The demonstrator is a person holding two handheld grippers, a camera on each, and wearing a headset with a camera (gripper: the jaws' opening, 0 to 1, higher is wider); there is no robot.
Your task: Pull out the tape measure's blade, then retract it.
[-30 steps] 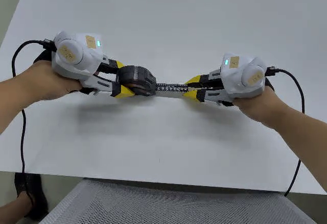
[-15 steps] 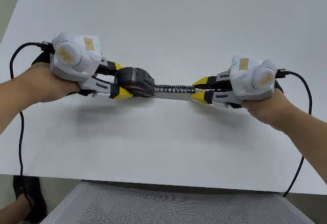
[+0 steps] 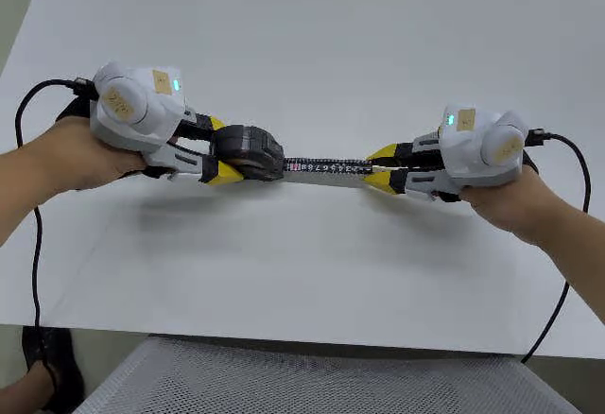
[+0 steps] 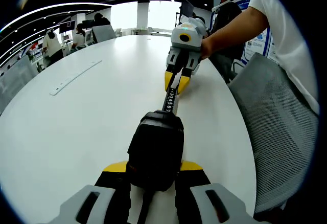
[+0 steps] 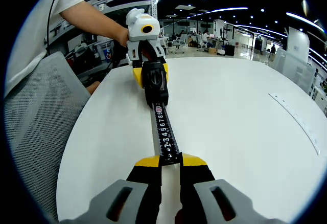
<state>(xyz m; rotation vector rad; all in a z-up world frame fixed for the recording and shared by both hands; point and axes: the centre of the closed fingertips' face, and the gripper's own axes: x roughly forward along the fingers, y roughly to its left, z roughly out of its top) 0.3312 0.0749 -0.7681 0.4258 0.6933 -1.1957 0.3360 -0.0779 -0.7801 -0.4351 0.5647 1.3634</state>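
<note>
L gripper (image 3: 223,146) clamps the tape measure case (image 3: 250,151) over the white table (image 3: 302,263), R gripper (image 3: 383,166) pinches the blade (image 3: 326,165) end, short length out; if R's thin pinch slips, blade prob whips back into case.

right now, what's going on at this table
A person at a white table holds a gripper in each hand. The left gripper is clamped on the body of a black tape measure. The right gripper pinches the end of its blade. A short stretch of numbered blade is drawn out straight between the two. It has not yet been retracted.
</note>
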